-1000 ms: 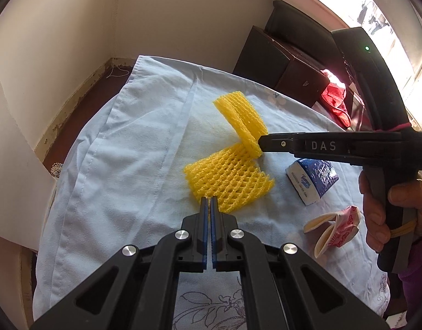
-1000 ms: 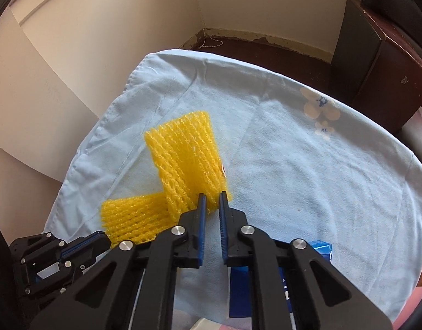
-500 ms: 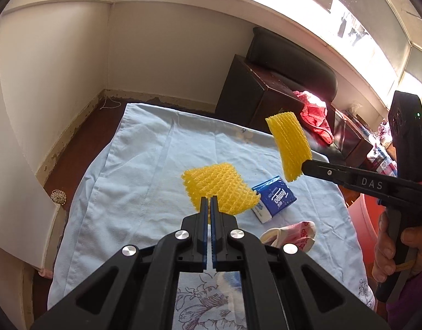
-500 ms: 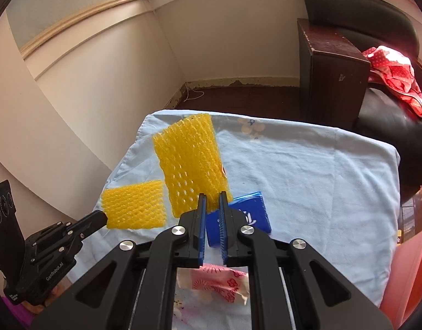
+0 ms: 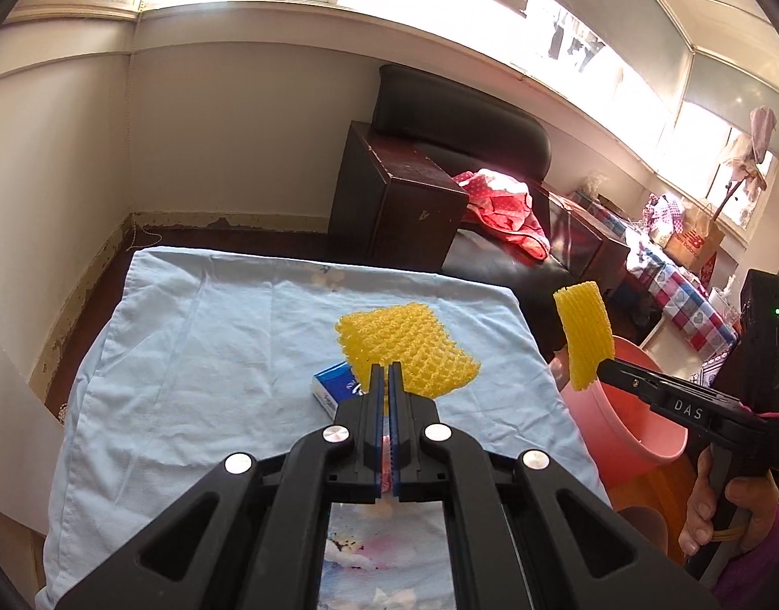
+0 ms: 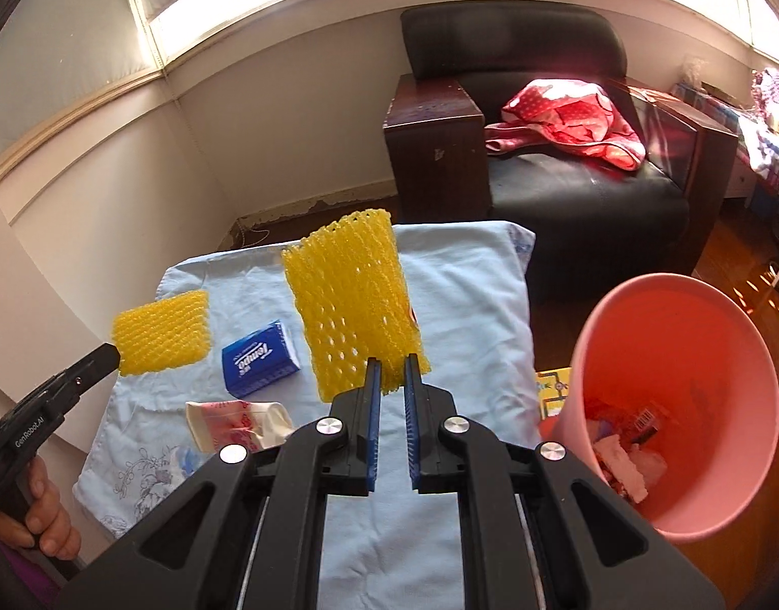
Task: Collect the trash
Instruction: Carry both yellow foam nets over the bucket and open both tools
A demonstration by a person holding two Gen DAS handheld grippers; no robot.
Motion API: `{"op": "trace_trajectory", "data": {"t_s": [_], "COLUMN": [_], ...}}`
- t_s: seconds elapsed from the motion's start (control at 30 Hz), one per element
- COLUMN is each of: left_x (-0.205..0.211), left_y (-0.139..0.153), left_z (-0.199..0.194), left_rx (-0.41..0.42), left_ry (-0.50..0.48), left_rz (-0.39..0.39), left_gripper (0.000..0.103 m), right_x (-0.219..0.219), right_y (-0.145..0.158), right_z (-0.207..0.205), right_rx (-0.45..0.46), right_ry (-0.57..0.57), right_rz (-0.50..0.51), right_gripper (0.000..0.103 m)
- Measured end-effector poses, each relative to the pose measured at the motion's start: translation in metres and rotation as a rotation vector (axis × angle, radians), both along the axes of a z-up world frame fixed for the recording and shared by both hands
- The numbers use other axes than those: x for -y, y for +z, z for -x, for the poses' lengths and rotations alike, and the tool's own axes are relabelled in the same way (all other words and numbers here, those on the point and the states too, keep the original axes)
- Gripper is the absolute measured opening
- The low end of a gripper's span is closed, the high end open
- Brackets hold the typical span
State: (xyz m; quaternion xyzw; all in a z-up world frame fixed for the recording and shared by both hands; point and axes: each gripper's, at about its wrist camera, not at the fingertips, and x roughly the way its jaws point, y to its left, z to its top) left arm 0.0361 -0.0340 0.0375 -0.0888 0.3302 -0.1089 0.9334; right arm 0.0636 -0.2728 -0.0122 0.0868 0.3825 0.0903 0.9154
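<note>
Sunlit windows back a counter (image 6: 470, 295) draped in pale blue cloth. Above it, the left claw (image 5: 387, 373) pinches one yellow foam net (image 5: 407, 351), and the right claw (image 6: 393, 363) grips a second foam net (image 6: 353, 300) beside the pink bin (image 6: 694, 356). Still lying on the cloth are a blue tissue pack (image 6: 259, 358) and a crumpled wrapper (image 6: 237, 422).

Daylight floods in from the windows (image 5: 440, 5), blown out to white glare. Sharp focus; below them, walls curve with fisheye bending.
</note>
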Motion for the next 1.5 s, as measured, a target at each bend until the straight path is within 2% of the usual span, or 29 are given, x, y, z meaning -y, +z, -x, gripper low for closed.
{"op": "trace_trajectory", "data": {"t_s": [0.33,0.7,1.13,1.5], "left_x": [0.086,0.189,0.281,0.310], "left_y": [0.008,0.004,-0.028,-0.057], "left_z": [-0.011,-0.018,-0.027,-0.039], "left_rx": [0.027,0.031,-0.011,-0.064], "left_ry": [-0.145,-0.315,-0.446,-0.491], "left_rz": [-0.040,-0.090,-0.132,-0.166], "left_gripper": [0.001,0.001,0.001,0.001], "right_x": [0.087,0.154,0.188,0.197], "right_y": [-0.018,-0.033,-0.049,-0.062], "right_z": [0.033,0.059,0.063,0.055], "right_rx": [-0.003,0.001,-0.036,-0.073], "right_ry": [-0.203,-0.368,-0.440,-0.460], "right_rz": [-0.002,0.011,0.036,0.032], "right_gripper": [0.009,0.009,0.009,0.009]}}
